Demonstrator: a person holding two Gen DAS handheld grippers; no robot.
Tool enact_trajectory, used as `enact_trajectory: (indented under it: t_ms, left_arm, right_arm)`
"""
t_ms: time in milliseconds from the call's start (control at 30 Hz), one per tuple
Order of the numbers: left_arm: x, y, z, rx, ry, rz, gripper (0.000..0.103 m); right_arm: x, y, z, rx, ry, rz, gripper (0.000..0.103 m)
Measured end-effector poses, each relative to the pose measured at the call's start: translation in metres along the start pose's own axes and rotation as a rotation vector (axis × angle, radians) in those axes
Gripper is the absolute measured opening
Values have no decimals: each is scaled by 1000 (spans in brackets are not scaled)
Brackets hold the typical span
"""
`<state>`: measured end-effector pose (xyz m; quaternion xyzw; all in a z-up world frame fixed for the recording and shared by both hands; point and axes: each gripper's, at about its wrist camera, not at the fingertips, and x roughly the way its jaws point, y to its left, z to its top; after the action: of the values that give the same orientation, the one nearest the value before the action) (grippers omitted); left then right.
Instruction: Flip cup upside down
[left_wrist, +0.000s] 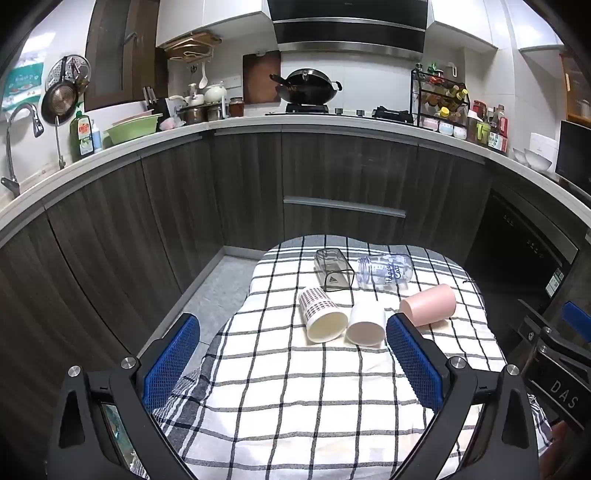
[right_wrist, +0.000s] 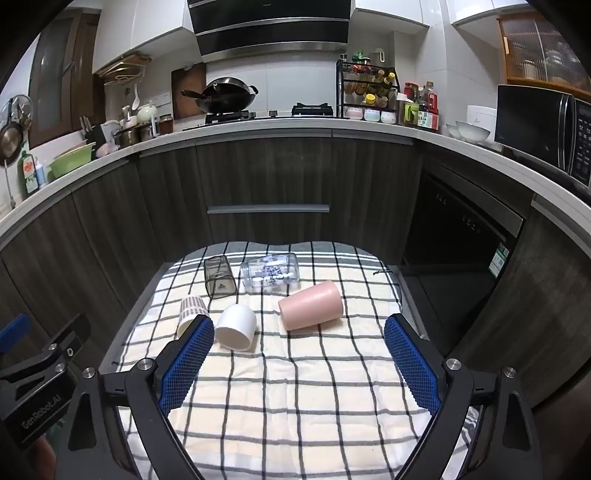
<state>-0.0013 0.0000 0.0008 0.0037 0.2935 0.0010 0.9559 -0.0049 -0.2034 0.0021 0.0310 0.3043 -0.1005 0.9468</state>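
Note:
Several cups lie on their sides on a checked cloth (left_wrist: 295, 387) over a small table. A pink cup (left_wrist: 428, 304) (right_wrist: 310, 304) lies at the right. A white cup (left_wrist: 366, 323) (right_wrist: 236, 326) and a patterned paper cup (left_wrist: 322, 314) (right_wrist: 190, 312) lie with mouths toward me. A smoky square cup (left_wrist: 332, 269) (right_wrist: 218, 277) and a clear printed glass (left_wrist: 386, 269) (right_wrist: 269, 273) lie further back. My left gripper (left_wrist: 291, 336) is open and empty, near the cups. My right gripper (right_wrist: 299, 339) is open and empty, just short of them.
Dark kitchen cabinets (left_wrist: 332, 177) and a counter with a wok (left_wrist: 308, 86), spice rack (right_wrist: 369, 88) and microwave (right_wrist: 546, 125) curve behind the table. Floor (left_wrist: 214, 288) lies to the table's left. The right gripper's body (left_wrist: 554, 354) shows at the left view's right edge.

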Motion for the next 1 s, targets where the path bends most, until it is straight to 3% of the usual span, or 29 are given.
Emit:
enact_trajectory:
  t_ms: [1000]
  left_arm:
    - [-7, -1, 0, 6, 1, -32, 103]
  right_arm:
    - [-4, -3, 0, 8, -1, 5, 94]
